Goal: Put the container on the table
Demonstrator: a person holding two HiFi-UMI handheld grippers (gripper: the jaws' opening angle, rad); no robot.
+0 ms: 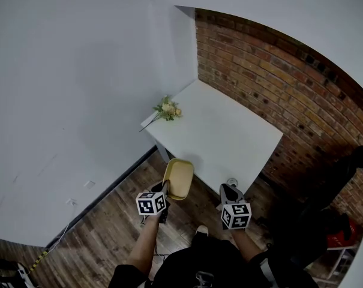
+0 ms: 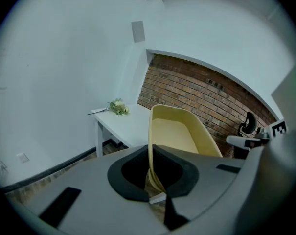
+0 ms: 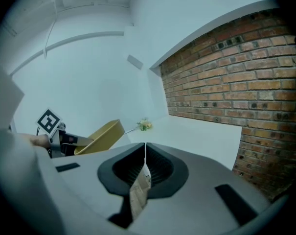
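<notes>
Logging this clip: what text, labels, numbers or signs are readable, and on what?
No readable words or numbers in any view.
Marker cubes: black-and-white square patterns only, no letters.
Paper slip in the right gripper: any print too blurred to read.
Yellow container: unmarked.

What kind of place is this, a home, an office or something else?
Most likely a sparsely furnished indoor room, perhaps a studio or office corner: a brick wall meets plain white walls, a white table carries a bunch of flowers, and the floor is wood planks.
</notes>
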